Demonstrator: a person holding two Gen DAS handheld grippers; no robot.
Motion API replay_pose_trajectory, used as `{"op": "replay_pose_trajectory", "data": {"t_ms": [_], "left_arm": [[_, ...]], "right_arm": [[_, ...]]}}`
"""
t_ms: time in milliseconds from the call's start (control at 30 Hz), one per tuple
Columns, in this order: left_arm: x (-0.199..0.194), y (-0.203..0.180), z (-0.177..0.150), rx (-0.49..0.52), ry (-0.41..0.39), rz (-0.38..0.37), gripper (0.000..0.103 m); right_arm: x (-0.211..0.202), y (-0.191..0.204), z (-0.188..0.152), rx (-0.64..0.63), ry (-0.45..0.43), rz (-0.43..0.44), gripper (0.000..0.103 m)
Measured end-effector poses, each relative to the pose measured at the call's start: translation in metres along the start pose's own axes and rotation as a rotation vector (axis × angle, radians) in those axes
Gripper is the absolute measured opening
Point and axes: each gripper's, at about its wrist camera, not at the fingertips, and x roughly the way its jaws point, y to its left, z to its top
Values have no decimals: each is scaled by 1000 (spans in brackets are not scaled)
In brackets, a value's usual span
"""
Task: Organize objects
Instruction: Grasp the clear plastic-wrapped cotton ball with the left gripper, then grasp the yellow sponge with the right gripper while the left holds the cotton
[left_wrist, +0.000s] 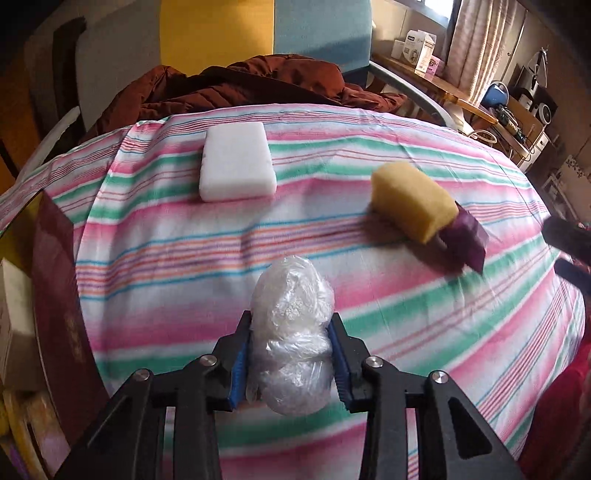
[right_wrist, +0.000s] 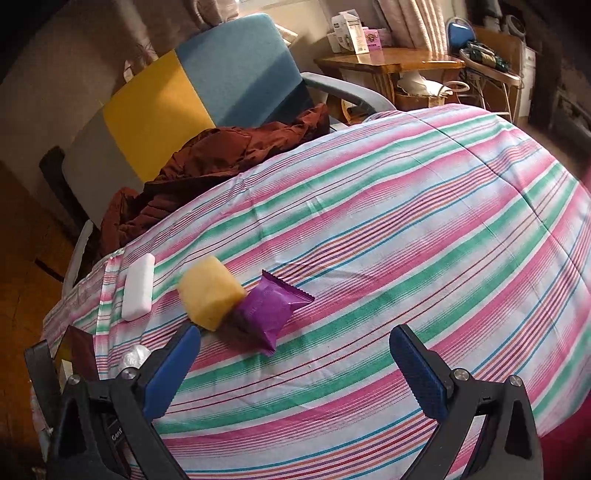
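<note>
My left gripper (left_wrist: 291, 332) is shut on a crumpled clear plastic bag (left_wrist: 291, 325), its blue pads pressing both sides just above the striped cloth (left_wrist: 184, 236). A white block (left_wrist: 238, 168) lies farther back on the cloth. To the right, a yellow sponge (left_wrist: 412, 201) rests against a purple snack packet (left_wrist: 467, 236). In the right wrist view my right gripper (right_wrist: 295, 354) stands open over the cloth with nothing between its fingers. The yellow sponge (right_wrist: 210, 297) and purple packet (right_wrist: 269, 310) lie just beyond its left finger, the white block (right_wrist: 138, 288) farther left.
A dark red booklet (left_wrist: 62, 295) lies at the cloth's left edge. A brown jacket (left_wrist: 236, 85) is heaped on a blue and yellow chair (right_wrist: 207, 85) behind. A wooden side table (right_wrist: 391, 64) with boxes stands at the back right.
</note>
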Motion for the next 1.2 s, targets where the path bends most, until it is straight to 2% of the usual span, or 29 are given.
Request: {"op": "replay_pose_trajectory", "data": {"t_ms": [167, 633, 933, 1067, 1200], "left_arm": [[-5, 0, -14, 29, -42, 1, 39], [-6, 2, -22, 56, -125, -26, 39], [-6, 3, -25, 57, -163, -32, 39], [-6, 4, -26, 59, -171, -31, 39], [-6, 3, -27, 64, -179, -29, 39]], "right_arm": [[3, 17, -4, -96, -2, -17, 103], [15, 27, -11, -175, 11, -112, 103], [17, 48, -18, -282, -5, -118, 103], [25, 52, -19, -293, 35, -89, 103], [33, 70, -15, -387, 59, -82, 98]]}}
